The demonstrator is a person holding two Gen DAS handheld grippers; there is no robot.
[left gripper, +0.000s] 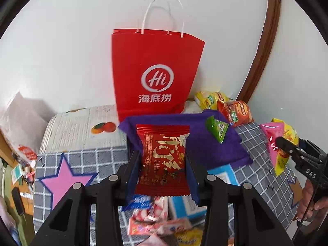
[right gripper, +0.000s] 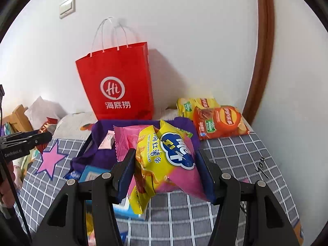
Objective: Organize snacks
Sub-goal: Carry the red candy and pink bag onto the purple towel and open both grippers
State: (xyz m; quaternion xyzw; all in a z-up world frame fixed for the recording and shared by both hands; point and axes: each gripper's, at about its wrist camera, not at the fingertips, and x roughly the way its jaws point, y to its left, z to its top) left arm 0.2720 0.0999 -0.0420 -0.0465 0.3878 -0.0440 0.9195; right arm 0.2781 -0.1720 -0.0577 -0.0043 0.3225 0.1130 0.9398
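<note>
The left claw (left gripper: 163, 160) is closed on a dark red snack packet (left gripper: 163, 160), its two blue pads pressed against the packet's sides, and holds it up off the bed (left gripper: 82, 164), in front of the purple cloth tray (left gripper: 215, 143). The right claw (right gripper: 166, 160) is clamped wider around a yellow and pink bag of sweet potato sticks (right gripper: 166, 155), with a pink packet (right gripper: 127, 141) tucked against that bag on its left; whether the pads themselves pinch the pink one I cannot tell. Both loads hang clear of the grey checked bedspread (right gripper: 235, 160).

A red paper carrier bag (left gripper: 155, 75) stands upright against the white wall, just behind the purple tray. A small green packet (left gripper: 218, 129) lies on the tray's right part. Beside the bag, to the right, sit an orange crisp bag (right gripper: 221, 124) and a yellow crisp bag (right gripper: 194, 104) behind it, touching. More loose snacks (left gripper: 164, 221) lie on the bedspread below the left claw. A pink star (left gripper: 63, 178) is printed on the cover at the left.
</note>
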